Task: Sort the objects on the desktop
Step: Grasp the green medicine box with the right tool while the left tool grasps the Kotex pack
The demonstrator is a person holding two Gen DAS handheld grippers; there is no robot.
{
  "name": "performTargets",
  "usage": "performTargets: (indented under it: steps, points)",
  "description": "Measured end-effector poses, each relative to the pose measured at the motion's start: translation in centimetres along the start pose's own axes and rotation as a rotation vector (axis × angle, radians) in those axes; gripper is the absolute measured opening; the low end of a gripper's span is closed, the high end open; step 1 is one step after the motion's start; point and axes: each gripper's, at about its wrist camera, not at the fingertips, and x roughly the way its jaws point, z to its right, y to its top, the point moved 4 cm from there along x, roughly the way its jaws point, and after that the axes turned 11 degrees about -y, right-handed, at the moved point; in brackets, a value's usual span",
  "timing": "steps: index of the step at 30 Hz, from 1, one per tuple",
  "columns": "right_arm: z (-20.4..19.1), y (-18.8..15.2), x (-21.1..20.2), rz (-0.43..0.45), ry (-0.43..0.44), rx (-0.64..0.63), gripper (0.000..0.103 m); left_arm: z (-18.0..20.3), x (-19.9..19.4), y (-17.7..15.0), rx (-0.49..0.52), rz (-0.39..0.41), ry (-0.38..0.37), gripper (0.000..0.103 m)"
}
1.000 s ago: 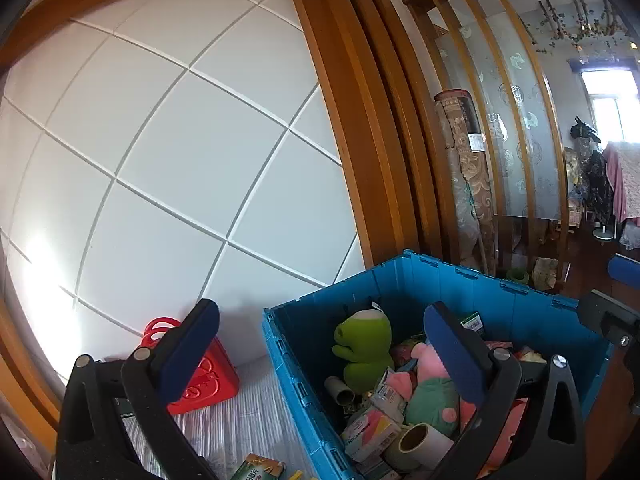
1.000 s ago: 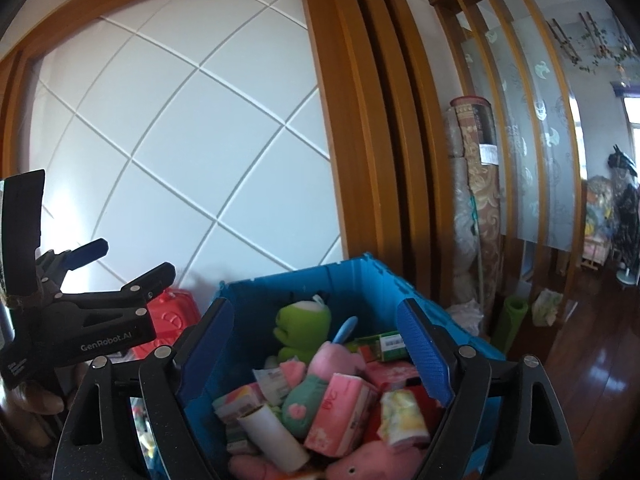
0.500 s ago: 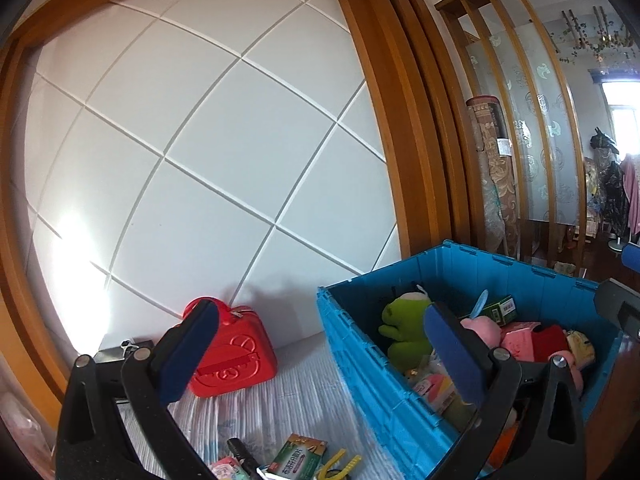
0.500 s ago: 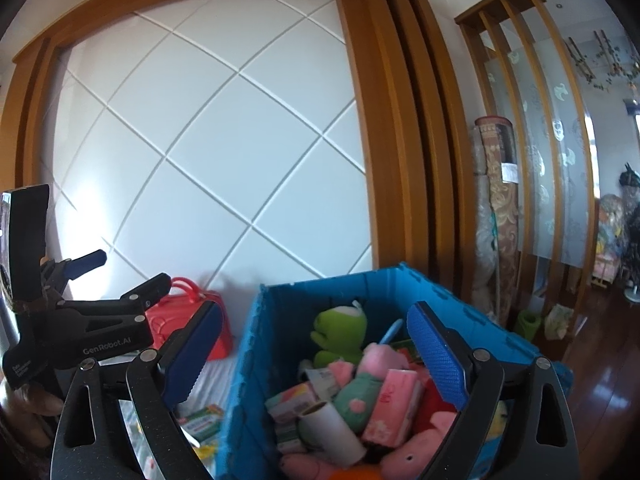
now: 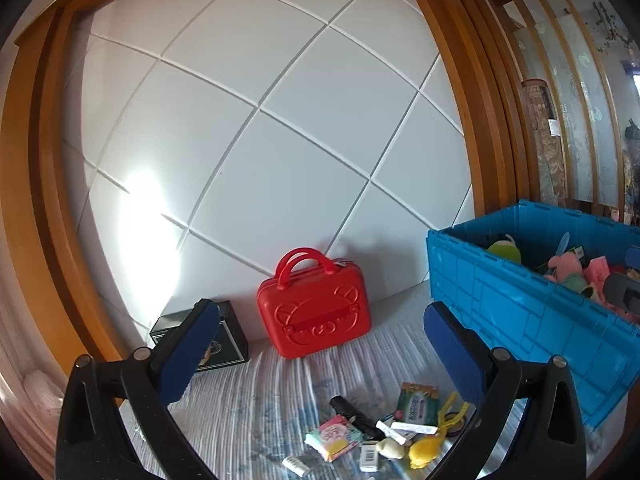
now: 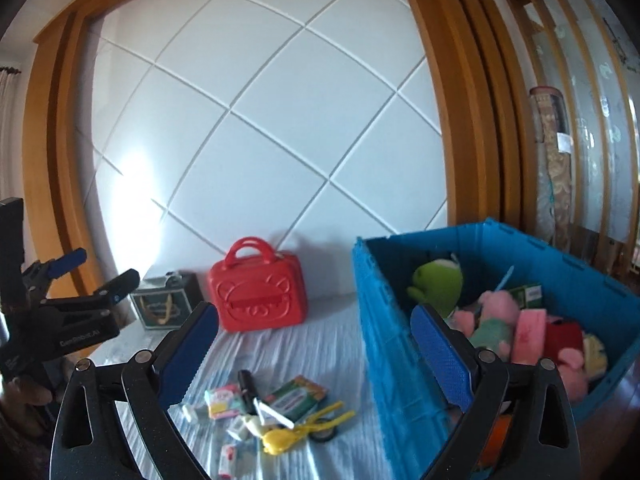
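Both hand-held grippers are empty: left gripper [image 5: 320, 344] wide, right gripper [image 6: 316, 340] with jaws opening. Small mixed desktop objects [image 6: 272, 412] crowd the lower centre, beside the blue plastic crate [image 6: 384, 340] at right; wide jaws may catch neighbouring pieces

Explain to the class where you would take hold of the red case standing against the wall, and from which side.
Probably the twin arched handles on top of the red case. It stands upright, its back close to the white wall and a dark box beside it, so come from above and in front, with one finger on each side of the handle loops.
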Motion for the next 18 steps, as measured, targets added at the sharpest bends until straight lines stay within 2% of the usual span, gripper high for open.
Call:
performTargets:
  steps: [4, 8, 10, 18]
  points:
    - [-3.6, -4.5, 3.2, -0.108, 0.019, -0.017, 0.098, -3.1, 1.0, -2.8, 0.006, -0.043, 0.015, 0.103]
    - [-6.1, -9.5, 7.9, -0.286, 0.042, -0.029, 0.098, -5.1, 2.3, -5.3, -0.018, -0.089, 0.010, 0.103]
    - [-7.2, -11.2, 10.1, -0.335, 0.027, -0.052, 0.098, -5.9, 3.0, -6.4, -0.029, -0.107, 0.015, 0.103]
    - [-10.1, -18.3, 23.6, -0.561, -0.013, -0.028, 0.098, -8.2, 5.8, -10.5, -0.046, -0.186, 0.049, 0.103]
